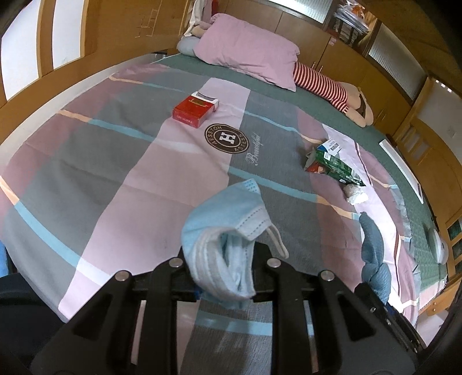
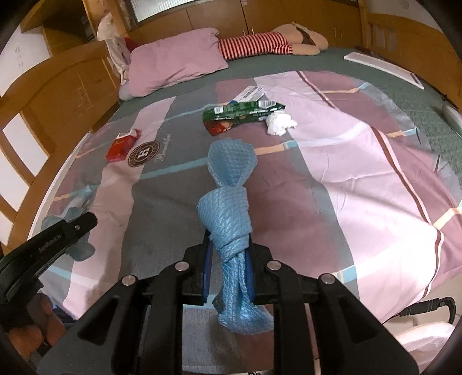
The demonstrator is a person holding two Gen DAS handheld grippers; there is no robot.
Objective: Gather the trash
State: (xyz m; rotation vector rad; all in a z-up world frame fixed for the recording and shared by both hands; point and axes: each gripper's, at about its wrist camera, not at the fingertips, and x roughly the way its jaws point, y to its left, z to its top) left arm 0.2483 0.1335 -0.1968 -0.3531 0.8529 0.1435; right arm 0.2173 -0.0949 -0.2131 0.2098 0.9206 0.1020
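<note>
My left gripper (image 1: 221, 259) is shut on a crumpled blue face mask (image 1: 228, 228) and holds it above the near part of the bed. My right gripper (image 2: 229, 253) is shut on a knotted blue cloth (image 2: 228, 207), also seen in the left wrist view (image 1: 374, 251). A red cigarette pack (image 1: 195, 109) lies on the bedspread far ahead; it also shows in the right wrist view (image 2: 122, 144). A crushed green carton (image 1: 335, 167) and a white tissue wad (image 1: 355, 194) lie to the right. In the right wrist view the carton (image 2: 242, 114) and tissue (image 2: 280, 122) lie far ahead.
The bed (image 2: 361, 161) has a pink, grey and teal patchwork spread. A pink pillow (image 1: 248, 54) and a doll in red stripes (image 1: 326, 85) lie at the head. Wooden cabinets (image 2: 288, 14) surround the bed. A white flat board (image 2: 384, 69) lies at the far right.
</note>
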